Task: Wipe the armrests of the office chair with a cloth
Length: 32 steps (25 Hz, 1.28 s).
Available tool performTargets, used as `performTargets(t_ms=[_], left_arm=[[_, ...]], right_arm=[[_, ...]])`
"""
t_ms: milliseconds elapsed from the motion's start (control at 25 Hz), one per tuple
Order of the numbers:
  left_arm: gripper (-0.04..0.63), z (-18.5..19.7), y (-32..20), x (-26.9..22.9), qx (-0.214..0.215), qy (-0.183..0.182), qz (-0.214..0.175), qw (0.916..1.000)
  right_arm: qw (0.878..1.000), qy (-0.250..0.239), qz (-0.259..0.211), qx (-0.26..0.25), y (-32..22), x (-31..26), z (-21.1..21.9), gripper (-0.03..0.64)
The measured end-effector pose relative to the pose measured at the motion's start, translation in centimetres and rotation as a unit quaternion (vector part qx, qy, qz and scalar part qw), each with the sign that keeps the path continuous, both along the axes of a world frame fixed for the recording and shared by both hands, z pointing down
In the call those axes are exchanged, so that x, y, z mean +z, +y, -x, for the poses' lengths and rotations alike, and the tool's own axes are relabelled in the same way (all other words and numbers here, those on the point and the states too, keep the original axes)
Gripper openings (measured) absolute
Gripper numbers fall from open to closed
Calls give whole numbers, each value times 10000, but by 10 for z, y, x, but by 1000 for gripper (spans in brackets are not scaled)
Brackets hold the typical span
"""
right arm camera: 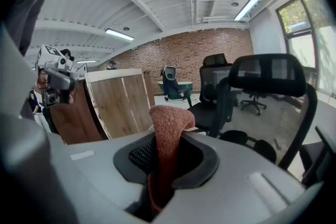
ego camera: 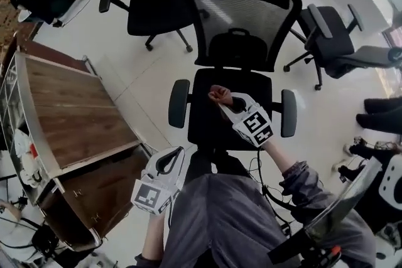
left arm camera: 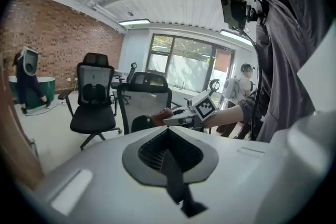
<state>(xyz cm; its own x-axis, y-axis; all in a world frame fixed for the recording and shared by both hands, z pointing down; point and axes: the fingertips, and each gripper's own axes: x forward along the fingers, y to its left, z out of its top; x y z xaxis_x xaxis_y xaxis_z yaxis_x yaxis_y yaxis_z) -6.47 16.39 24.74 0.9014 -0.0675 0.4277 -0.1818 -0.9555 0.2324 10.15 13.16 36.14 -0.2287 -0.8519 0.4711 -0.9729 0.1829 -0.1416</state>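
Left tool (ego camera: pixel 169 160): I see its jaws pressed together on nothing, held low by my lap, apart from the chair (ego camera: pixel 242 34).
Left armrest (ego camera: pixel 178 103): bare, nothing on it.
Cloth (ego camera: pixel 219 95): reddish, bunched, over the seat (ego camera: pixel 204 122) between the two armrests.
Right tool (ego camera: pixel 226 100): I see it pinching the cloth, which sticks out past its tips.
Right armrest (ego camera: pixel 288 112): just beside my right tool, not touched.

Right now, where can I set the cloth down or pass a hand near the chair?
Bare: the wooden tabletop, and the floor strip between it and the nearer armrest. The seat is open left of the right gripper, whose tongs hold the cloth. Crowded: right side, another chair close by.
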Motion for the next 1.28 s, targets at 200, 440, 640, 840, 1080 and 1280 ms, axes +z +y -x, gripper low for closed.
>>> performTargets(t_ms=[200,440,640,840,1080,1280], left_arm=[[15,41,-13,17,-647,-181,-2,9977],[15,68,-35,33,-1346,-259,-380,9898],[15,93,-53,60,-1375,-298,-123,9900],[15,109,-76,75,-955,-386,-192,9945],[16,132,-97,93,-792,-323,-163,9962],[15,134,-106,109,-690,-153,79,9975]], right_arm=[[9984,-83,357,-434,-46,58,15,60],[9919,50,769,-1011,-118,129,35,60],[9832,513,1001,-1435,-179,177,68,60],[9754,794,1179,-1683,-208,196,102,60],[9565,968,1185,-2482,-160,192,187,60],[9372,780,1225,-3172,-94,179,253,60]])
